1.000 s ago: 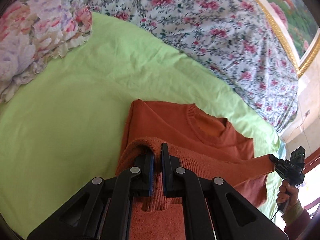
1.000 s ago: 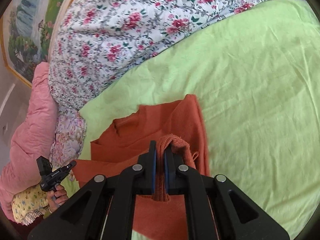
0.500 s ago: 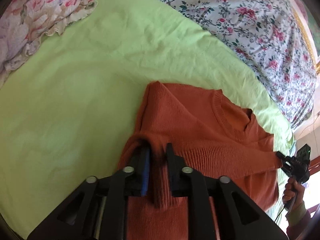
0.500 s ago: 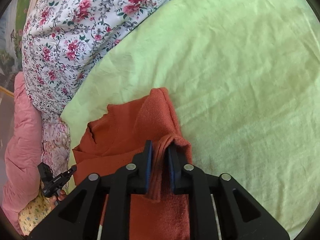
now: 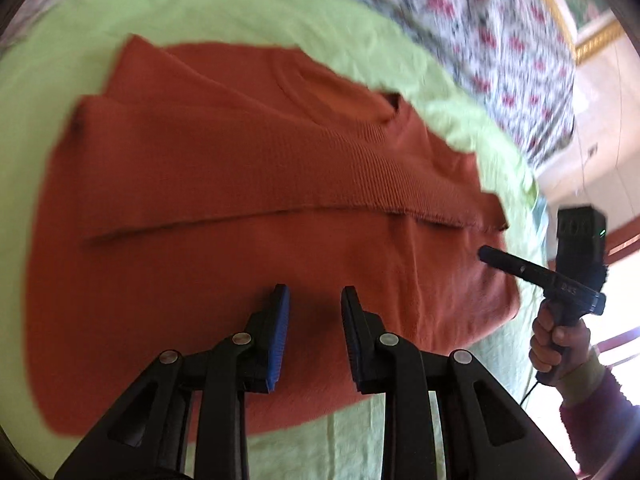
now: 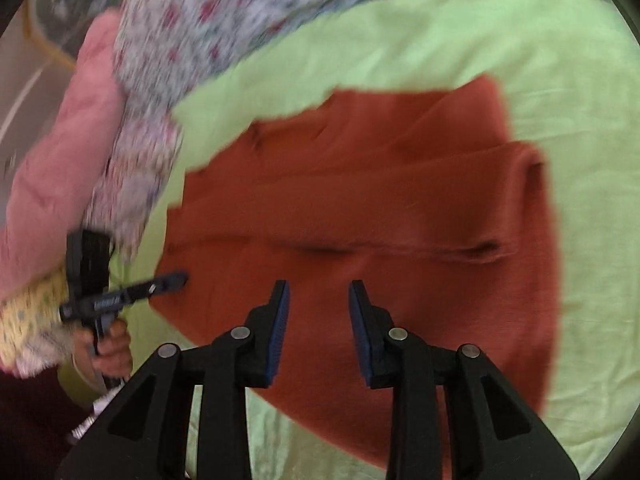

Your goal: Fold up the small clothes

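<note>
- Left wrist view: the left gripper [image 5: 314,300] hangs over the near part of an orange knit sweater [image 5: 224,184], its blue-padded fingers [image 5: 280,332] spread apart with nothing between them — only sweater fabric shows through the gap.
- The sweater lies flat on a light green sheet [image 5: 248,8], its ribbed hem folded up across the body so that the hem edge runs as a long line from side to side; the round neckline sits at the far side.
- At the right of this view the right gripper [image 5: 486,254] reaches in, held by the person's right hand [image 5: 554,344]; its tip is at the sweater's right edge, and side-on here its state is unclear.
- Right wrist view: the right gripper [image 6: 318,300] is likewise released, fingers [image 6: 360,328] wide apart above the orange sweater [image 6: 380,184], gripping nothing.
- The left gripper [image 6: 182,278] shows at the left with its tip at the sweater's edge, held in the left hand [image 6: 114,350].
- A floral quilt [image 6: 208,20] and a pink cushion [image 6: 64,152] lie beyond the green sheet [image 6: 440,36] — both blurred.
</note>
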